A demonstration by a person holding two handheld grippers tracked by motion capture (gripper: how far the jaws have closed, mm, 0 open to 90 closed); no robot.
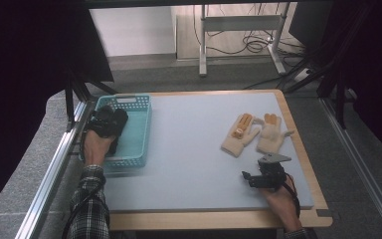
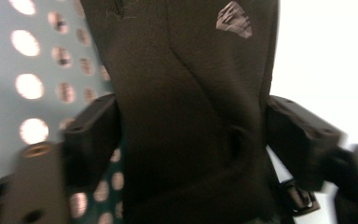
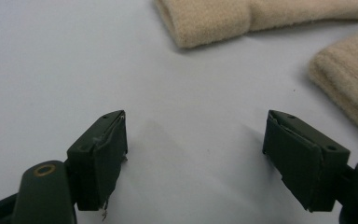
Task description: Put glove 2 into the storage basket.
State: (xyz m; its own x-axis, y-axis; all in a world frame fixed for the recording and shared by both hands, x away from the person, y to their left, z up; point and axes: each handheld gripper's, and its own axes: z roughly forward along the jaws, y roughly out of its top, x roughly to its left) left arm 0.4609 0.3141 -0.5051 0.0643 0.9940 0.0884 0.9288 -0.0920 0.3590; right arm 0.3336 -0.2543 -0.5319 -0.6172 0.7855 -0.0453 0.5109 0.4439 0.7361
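A black glove [image 2: 191, 93] with a small grey logo hangs between the jaws of my left gripper [image 2: 193, 140], over the teal perforated basket [image 2: 4, 84]. The jaws stand apart at the glove's two sides without squeezing it. In the high view my left gripper [image 1: 110, 119] and the black glove [image 1: 121, 121] are inside the teal basket [image 1: 142, 107] at the table's left. Two beige knit gloves [image 1: 239, 134] [image 1: 272, 133] lie side by side at the right. My right gripper [image 1: 264, 172] rests just in front of them, wide open with nothing between its jaws [image 3: 196, 154]; the beige cuffs [image 3: 205, 18] [image 3: 349, 79] lie ahead.
A pale grey mat [image 1: 189, 144] covers the wooden table [image 1: 298, 144]. A metal rail [image 1: 54, 169] runs along the left side, close to the basket. Table legs and cables [image 1: 248, 45] stand on the floor beyond the far edge.
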